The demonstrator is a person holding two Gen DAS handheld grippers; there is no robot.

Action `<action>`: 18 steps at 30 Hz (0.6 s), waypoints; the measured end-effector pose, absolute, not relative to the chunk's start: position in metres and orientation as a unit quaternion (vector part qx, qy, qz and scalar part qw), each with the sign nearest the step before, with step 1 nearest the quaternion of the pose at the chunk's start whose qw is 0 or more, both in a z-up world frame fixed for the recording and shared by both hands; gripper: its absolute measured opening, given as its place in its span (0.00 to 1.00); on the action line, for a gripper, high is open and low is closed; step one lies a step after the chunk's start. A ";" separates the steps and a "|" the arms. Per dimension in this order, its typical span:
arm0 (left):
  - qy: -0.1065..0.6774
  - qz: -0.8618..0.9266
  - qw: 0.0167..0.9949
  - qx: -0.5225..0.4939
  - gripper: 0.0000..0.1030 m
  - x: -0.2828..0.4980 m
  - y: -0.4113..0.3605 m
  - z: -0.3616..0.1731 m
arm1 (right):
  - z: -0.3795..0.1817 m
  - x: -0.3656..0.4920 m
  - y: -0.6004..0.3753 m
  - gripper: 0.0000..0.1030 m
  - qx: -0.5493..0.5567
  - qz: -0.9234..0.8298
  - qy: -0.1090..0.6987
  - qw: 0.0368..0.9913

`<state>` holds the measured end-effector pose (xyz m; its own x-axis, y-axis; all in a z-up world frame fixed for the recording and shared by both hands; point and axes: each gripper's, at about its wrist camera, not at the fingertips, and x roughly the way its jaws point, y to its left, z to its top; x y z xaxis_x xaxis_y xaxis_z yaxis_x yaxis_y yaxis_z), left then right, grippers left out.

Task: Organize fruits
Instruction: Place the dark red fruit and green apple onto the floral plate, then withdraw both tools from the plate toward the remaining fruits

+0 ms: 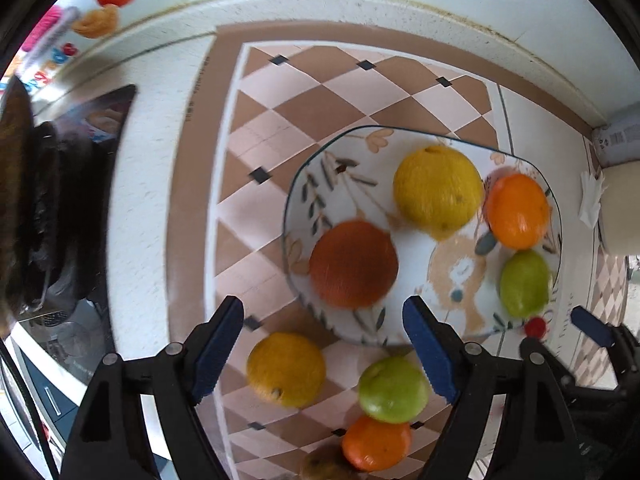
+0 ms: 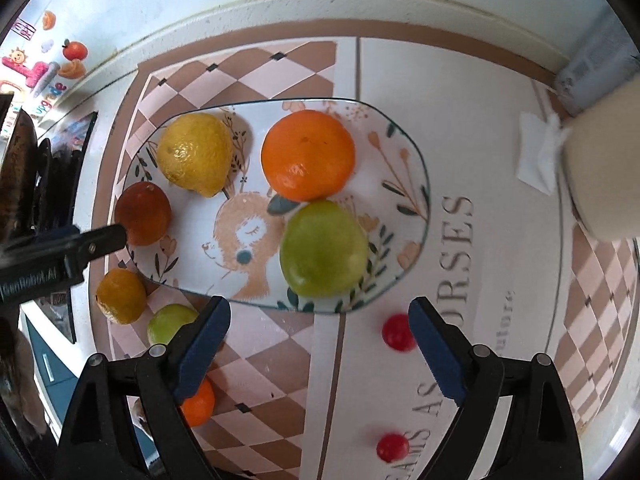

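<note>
Left wrist view: my left hand-held gripper (image 1: 323,350) is spread wide and carries nothing, hanging over the near rim of the plate (image 1: 294,184), just short of the dark orange fruit (image 1: 354,264). My right hand-held gripper (image 2: 319,346) is equally wide and empty, near the plate's front edge.

On the plate sit 4 fruits: the dark orange one, a lemon (image 2: 195,154), a bright orange (image 2: 308,155) and a green fruit (image 2: 323,249). On the worktop (image 2: 400,80) a yellow-orange fruit (image 1: 285,369), a green one (image 1: 393,389), a small orange (image 1: 376,442) and 2 red berries (image 2: 397,332) wait.

The risk, as I judge it: round fruits roll. A careless finger lowering could nudge the yellow-orange fruit toward the worktop's edge, or clip the rim and tilt the plate. The berry beside my right finger is easily crushed.
</note>
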<state>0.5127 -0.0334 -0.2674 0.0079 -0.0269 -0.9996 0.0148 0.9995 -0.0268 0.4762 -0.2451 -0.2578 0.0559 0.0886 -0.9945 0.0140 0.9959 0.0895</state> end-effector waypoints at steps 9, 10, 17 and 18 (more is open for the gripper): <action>0.645 -0.010 0.764 0.000 0.79 0.451 -0.033 -0.212 | -0.204 0.428 -0.245 0.90 0.050 0.009 0.645 0.762; 0.638 -0.010 0.770 0.000 0.79 0.444 -0.032 -0.204 | -0.197 0.422 -0.245 0.90 0.049 0.008 0.640 0.767; 0.601 -0.022 0.799 0.007 0.79 0.411 -0.030 -0.160 | -0.158 0.390 -0.238 0.90 0.045 0.009 0.610 0.791; 0.596 -0.025 0.803 0.007 0.79 0.405 -0.030 -0.154 | -0.154 0.386 -0.237 0.90 0.045 0.009 0.607 0.793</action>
<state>0.4050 -0.0303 -0.1541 0.2882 -0.0329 -0.9570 0.0485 0.9986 -0.0197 0.3862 -0.2375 -0.1545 0.2631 0.0685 -0.9623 0.0399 0.9959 0.0818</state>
